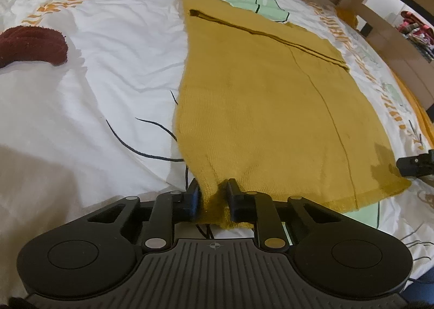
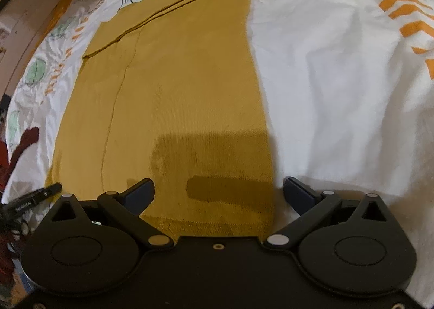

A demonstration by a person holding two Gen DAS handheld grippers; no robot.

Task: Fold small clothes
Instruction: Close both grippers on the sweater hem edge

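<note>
Mustard-yellow knit garment, one item, lies spread flat on the bed; it fills the centre and right of the left wrist frame and the centre-left of the right wrist frame. A folded-over band runs across its far end, and one long seam line runs down its length. The near hem is ribbed.

Left claw, bottom centre of the left wrist frame: jaws nearly together, pads pressing a bunched near corner of the garment from both sides. Cloth gathers into a ridge between the pads and puckers just below them. This claw also shows as a black tip at the lower left edge of the right wrist frame, at the garment's corner.

Right claw, bottom centre of the right wrist frame: jaws spread wide, nothing gripped. Its left finger sits over the garment near the hem; its right finger sits over bare sheet just beside the garment's right edge. The claw's shadow falls on the cloth between them. In the left wrist frame its black tip shows at the right edge, at the garment's other near corner.

Bed sheet, white, printed with green shapes, orange dashes and black lines, wrinkled.

Dark red fuzzy cloth, one, upper left of the left wrist frame, well apart from the garment.
</note>
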